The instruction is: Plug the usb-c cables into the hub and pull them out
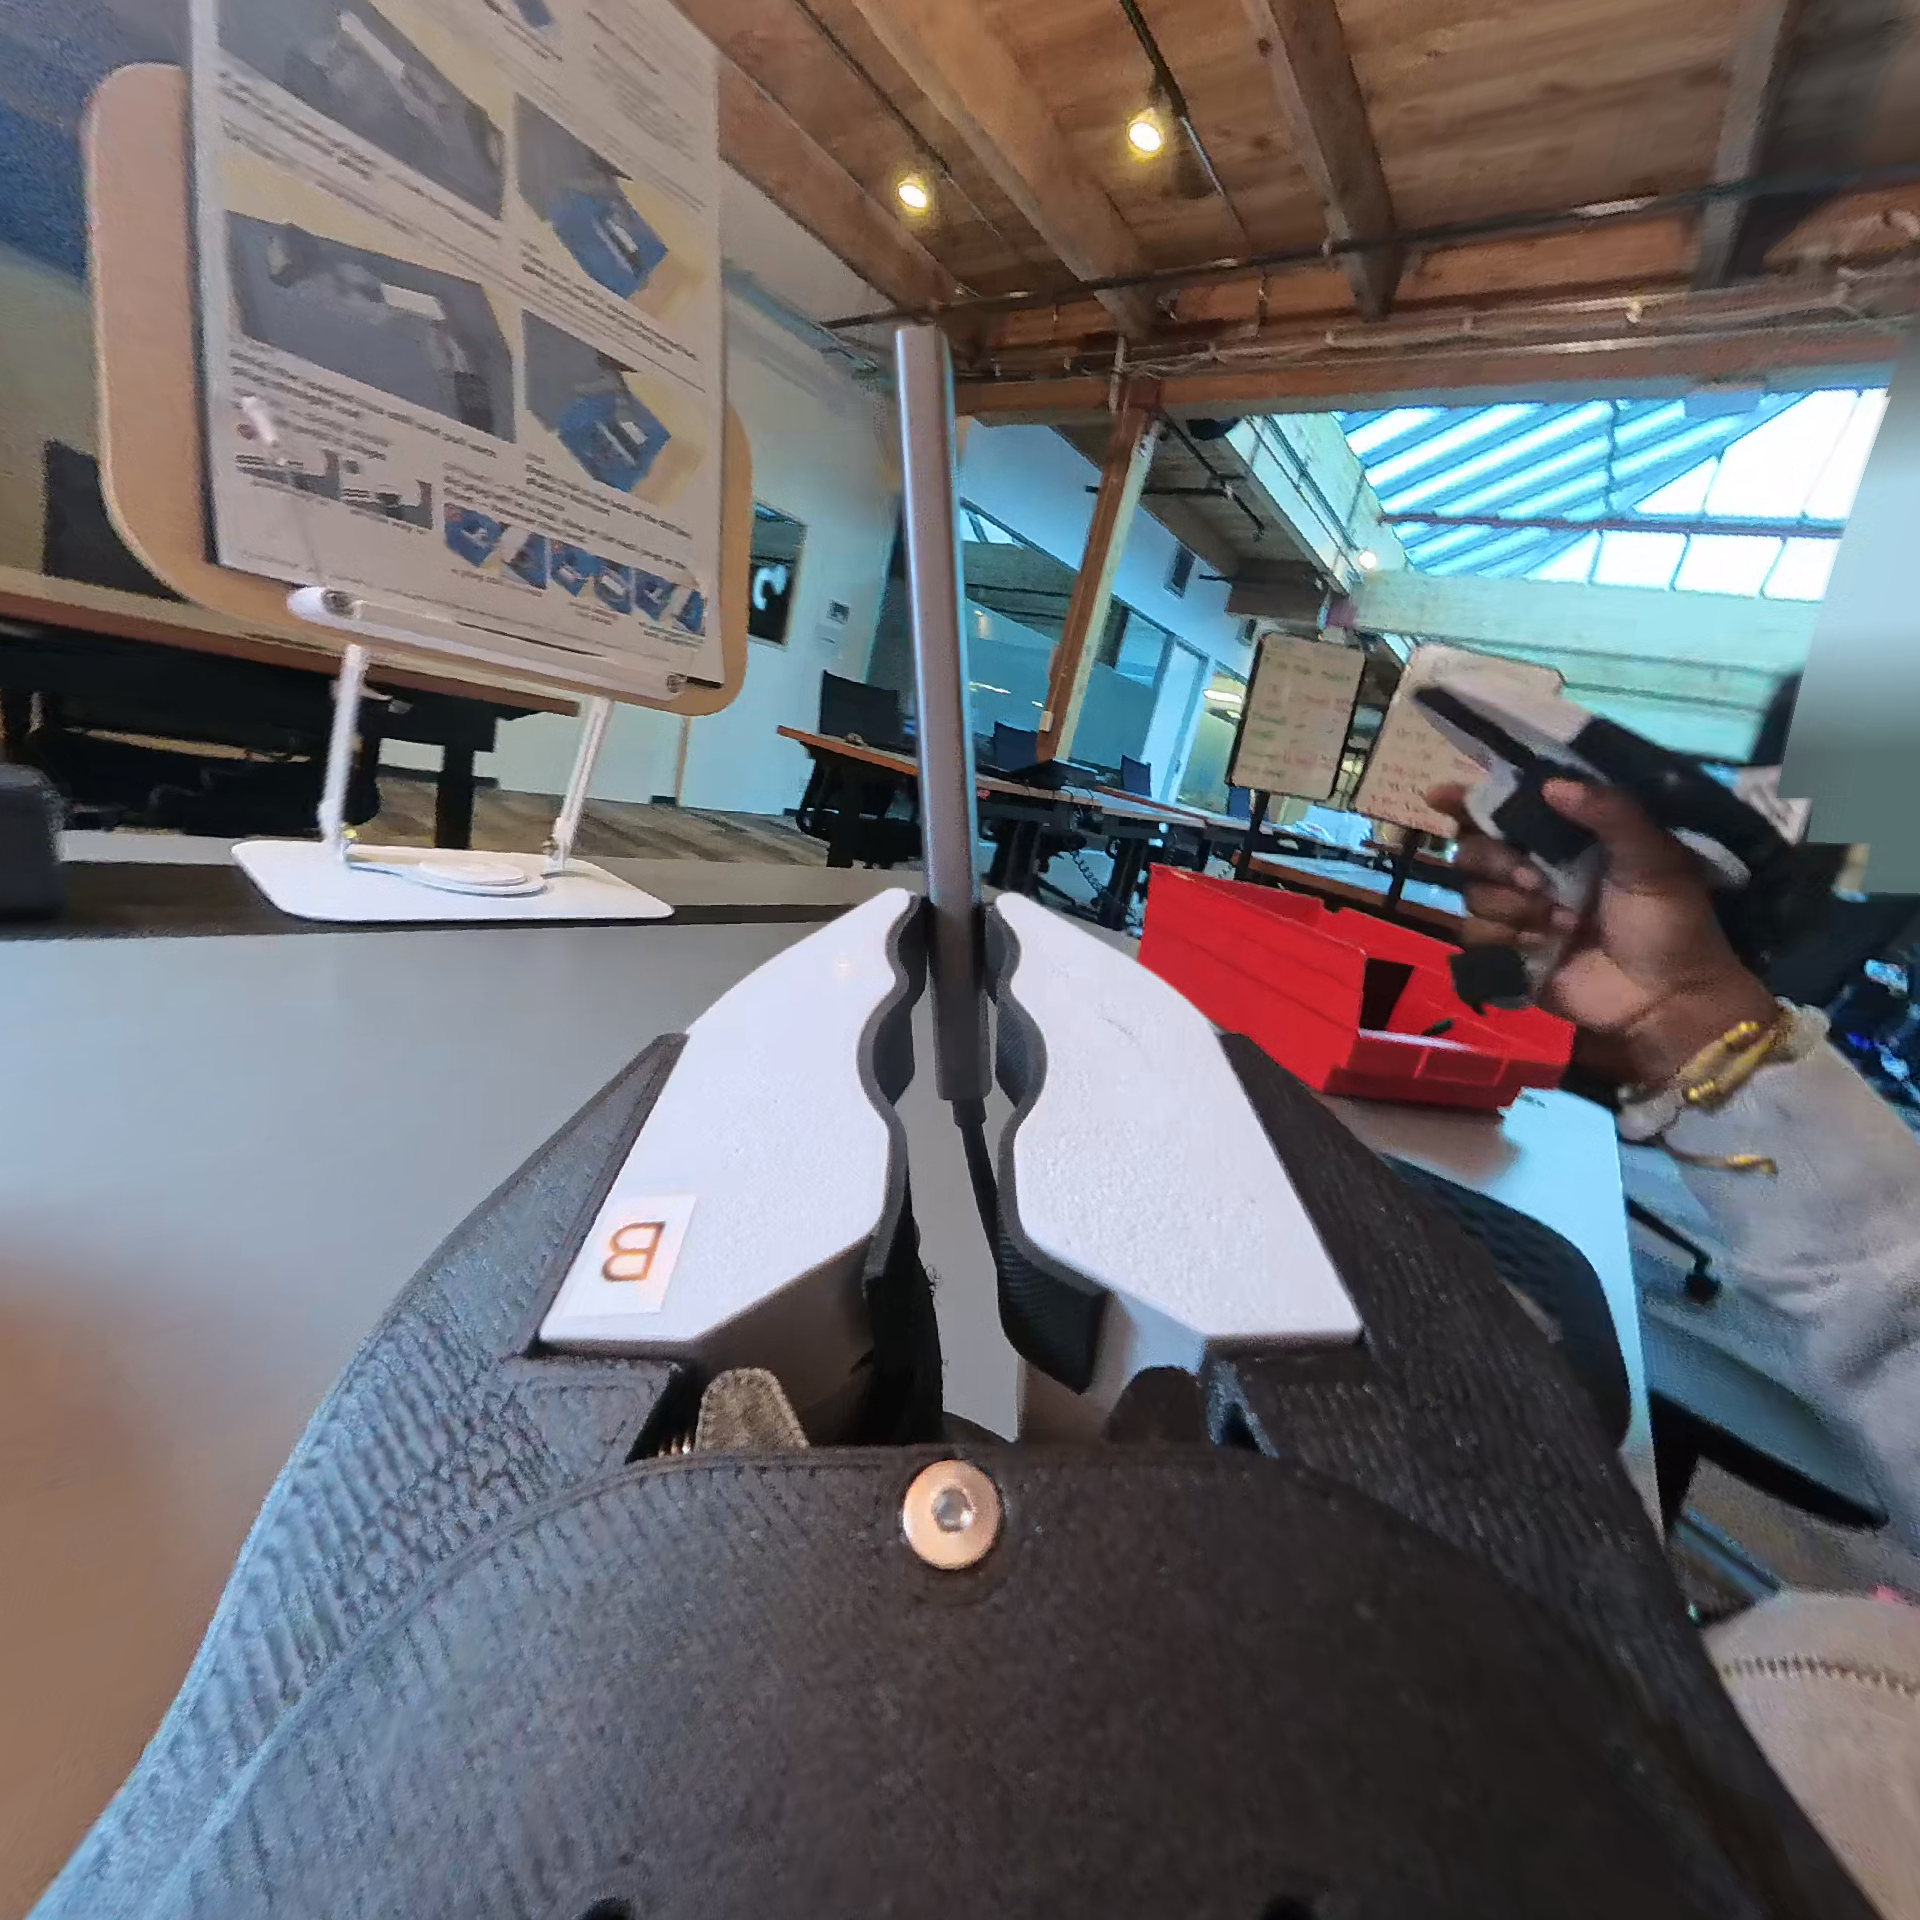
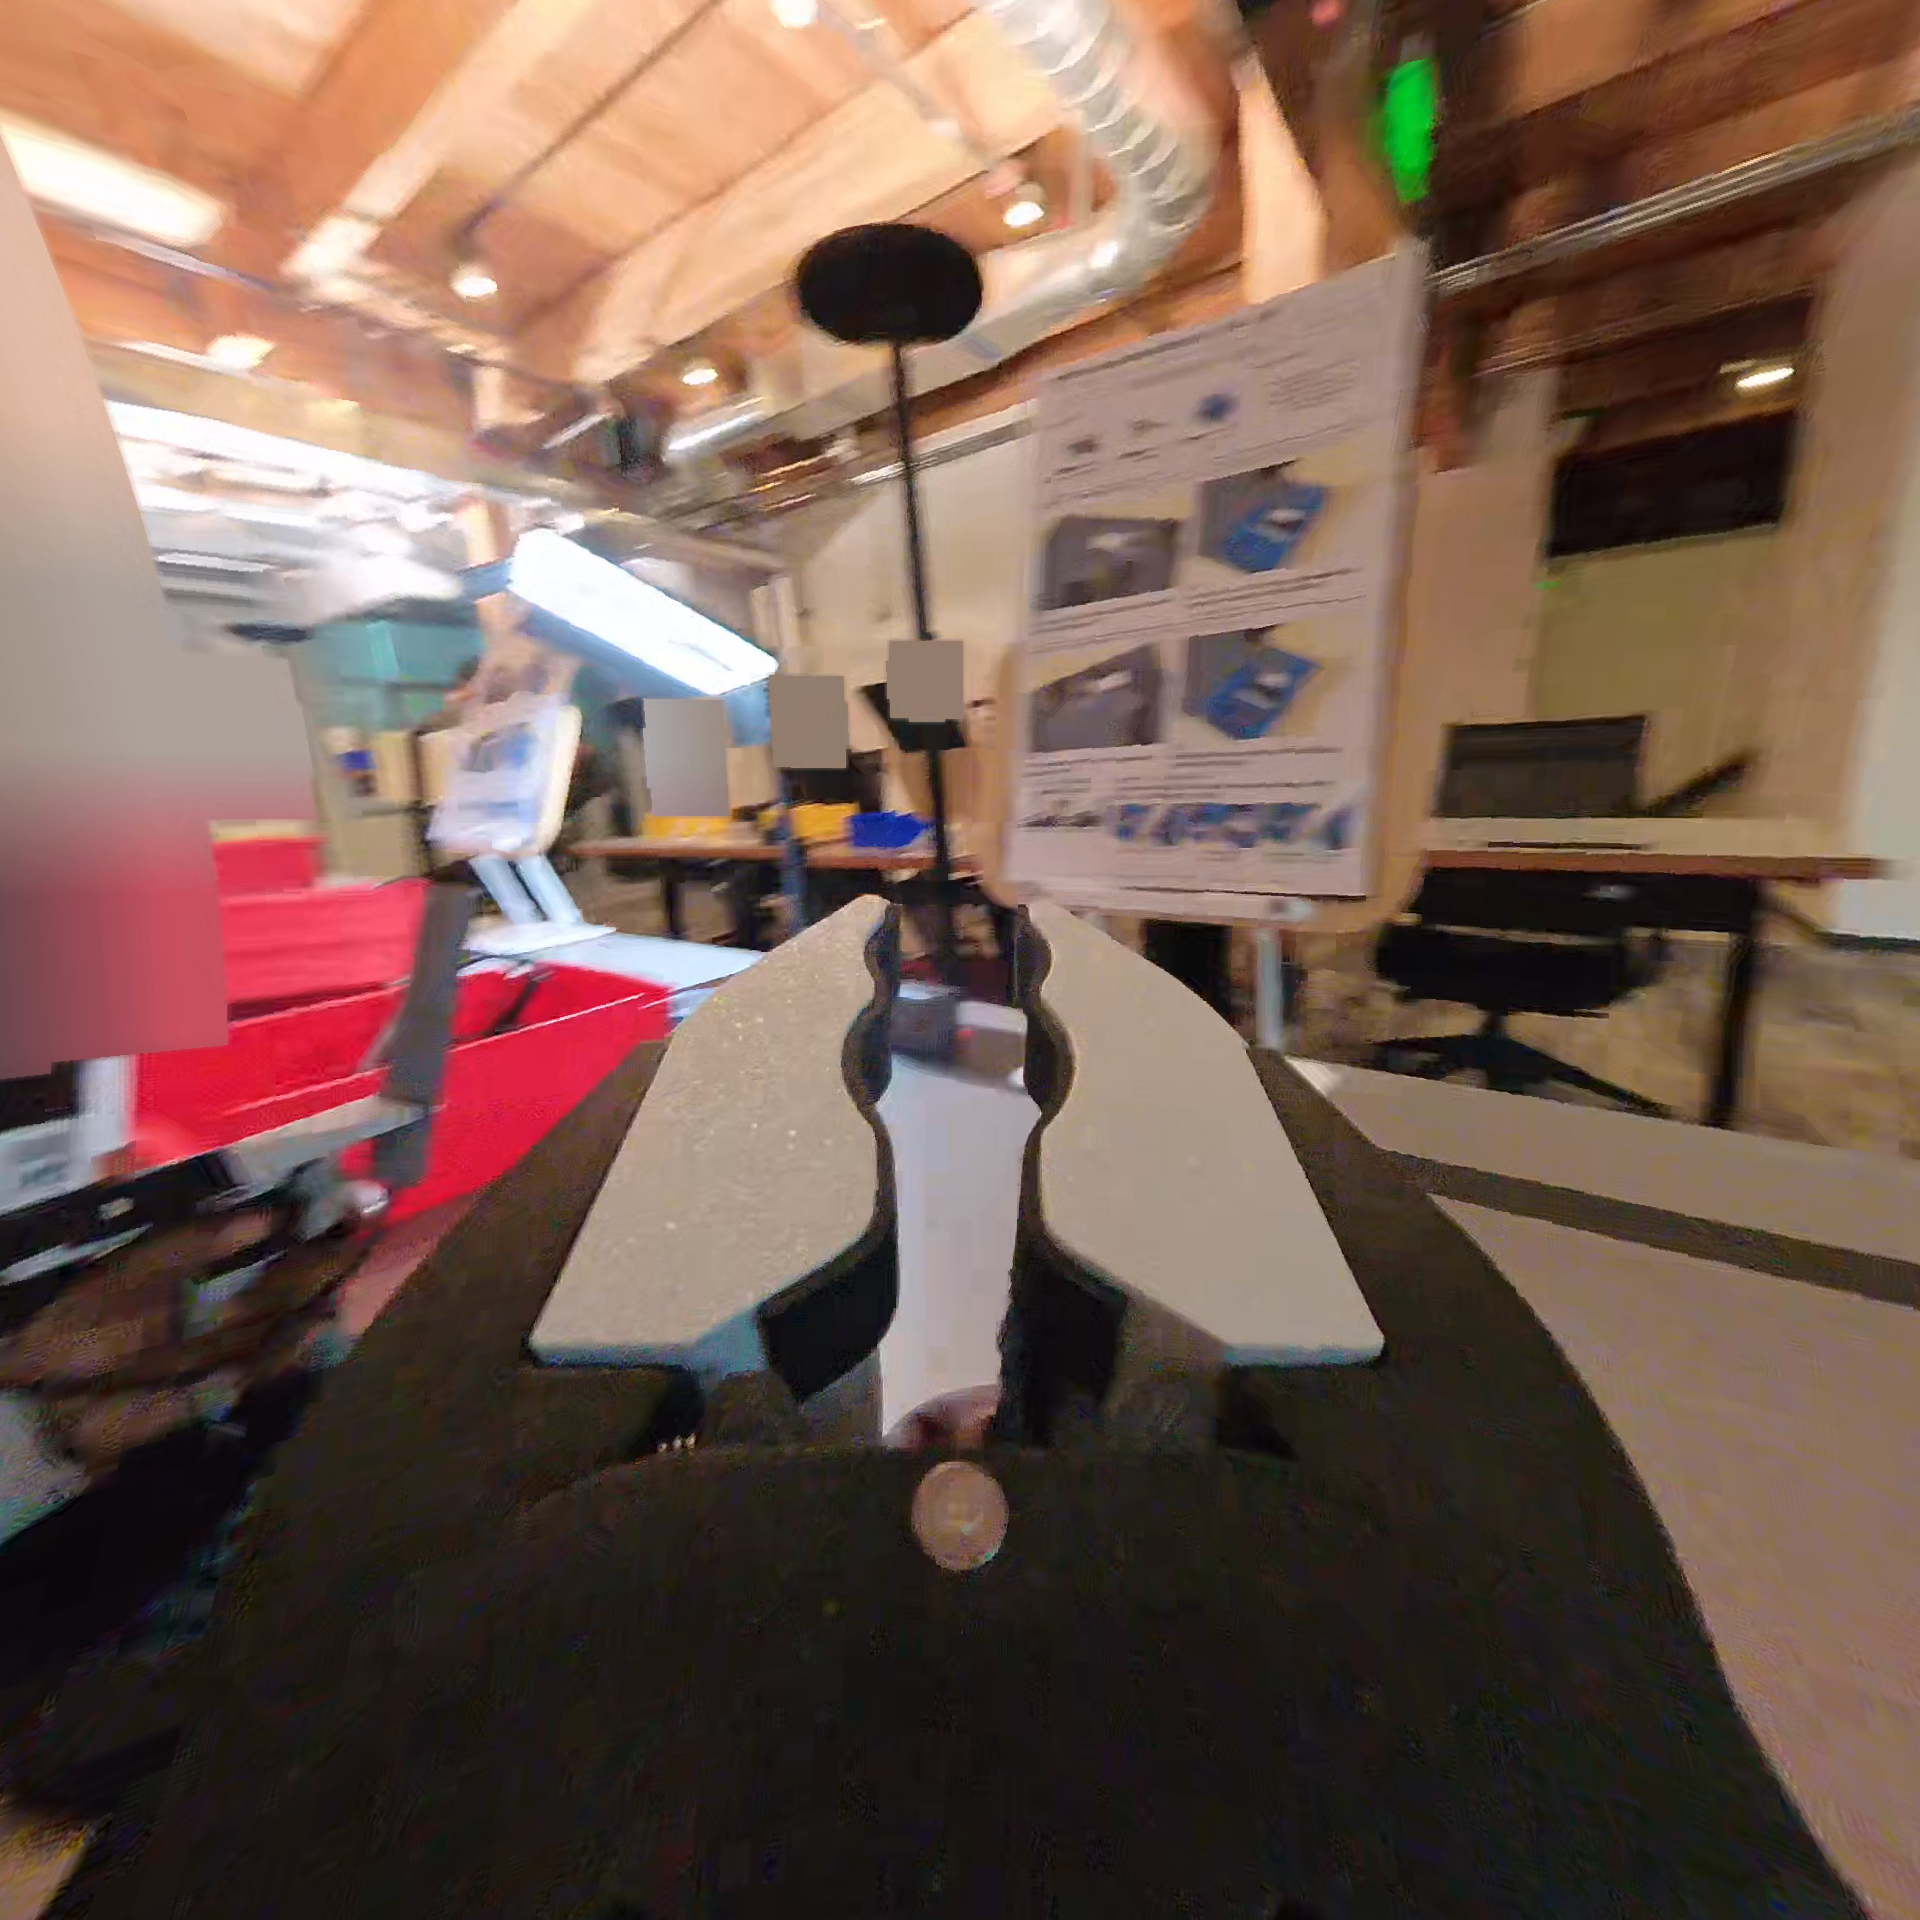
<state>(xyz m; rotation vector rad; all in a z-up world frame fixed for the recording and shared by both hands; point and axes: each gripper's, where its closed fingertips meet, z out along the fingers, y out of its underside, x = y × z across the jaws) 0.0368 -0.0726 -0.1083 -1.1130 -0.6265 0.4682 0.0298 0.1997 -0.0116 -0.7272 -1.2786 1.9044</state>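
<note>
Farthest left on the grey table stands a white folding stand carrying a wooden board with a printed instruction sheet, tilted back and well apart from the work. At the centre, the left gripper is clamped on the hub — a slim, smooth grey metal bar held by its lower end, its long axis running straight out from the jaws, up and away from the camera, so most of its length stands free beyond the fingertips. A thin black cord leaves the hub's gripped end and drops back between the wavy black rubber-like pads and the matt white finger shells. To the right sits a red plastic bin, hard-walled and open-topped, and beyond it the right gripper, held in a person's hand off to the right of the hub and well apart from it. In its own blurred view the right gripper has its jaws parted by a narrow gap with nothing between them; the hub shows away to its left, in front of the red bin. No usb-c cable plug can be made out anywhere, and the hub's ports cannot be seen. My guess is that the empty right claw must fetch a plug and then come in from the right, square to the hub's side.
</note>
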